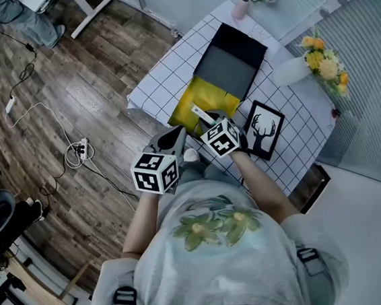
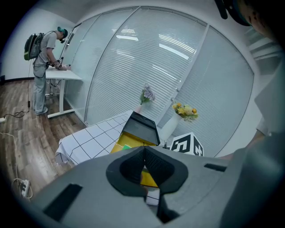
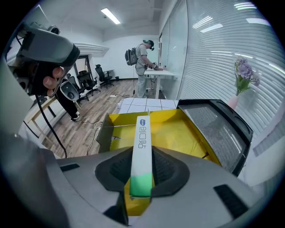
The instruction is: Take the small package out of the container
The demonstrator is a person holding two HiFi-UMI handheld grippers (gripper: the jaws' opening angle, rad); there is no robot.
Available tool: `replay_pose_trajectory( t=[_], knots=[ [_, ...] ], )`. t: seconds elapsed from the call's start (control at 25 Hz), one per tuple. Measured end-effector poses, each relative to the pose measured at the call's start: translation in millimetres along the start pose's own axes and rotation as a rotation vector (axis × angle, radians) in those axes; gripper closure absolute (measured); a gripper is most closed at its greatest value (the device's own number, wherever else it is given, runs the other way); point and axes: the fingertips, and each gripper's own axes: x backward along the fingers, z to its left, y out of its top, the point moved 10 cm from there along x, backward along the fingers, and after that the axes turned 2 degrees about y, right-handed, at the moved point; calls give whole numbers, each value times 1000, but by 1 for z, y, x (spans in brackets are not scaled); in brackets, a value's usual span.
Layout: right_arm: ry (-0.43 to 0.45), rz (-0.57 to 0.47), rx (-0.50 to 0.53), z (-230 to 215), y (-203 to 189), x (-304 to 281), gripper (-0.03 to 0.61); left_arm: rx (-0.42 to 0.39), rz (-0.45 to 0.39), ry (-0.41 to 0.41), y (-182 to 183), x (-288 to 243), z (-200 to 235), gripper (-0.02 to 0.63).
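Observation:
My right gripper (image 3: pixel 141 176) is shut on the small package (image 3: pixel 141 147), a slim white strip with a green end. The package stands up between the pads above the open yellow container (image 3: pixel 178 133). The container's black lid (image 3: pixel 218 129) is folded back to the right. In the head view the package (image 1: pixel 202 115) sticks out of the right gripper (image 1: pixel 209 121) over the container's (image 1: pixel 195 97) near edge. My left gripper (image 1: pixel 175 138) hangs just left of it, off the table's corner. In the left gripper view its jaws (image 2: pixel 144 167) meet with nothing between them, pointing toward the container (image 2: pixel 122 144).
The checkered table (image 1: pixel 162 80) also carries a framed deer picture (image 1: pixel 264 128), a white vase of yellow flowers (image 1: pixel 290 71) and a pink vase of purple flowers (image 1: pixel 241 7). A power strip (image 1: pixel 80 150) and cables lie on the wooden floor. A person (image 2: pixel 42 67) stands at a far desk.

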Motion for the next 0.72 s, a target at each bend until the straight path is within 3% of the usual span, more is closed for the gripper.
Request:
replay_pose_trajectory(
  t=[0.72],
  knots=[
    [-17,-33,4,2,2,15,491,-24,-12,-9,0,5,-9,607]
  ],
)
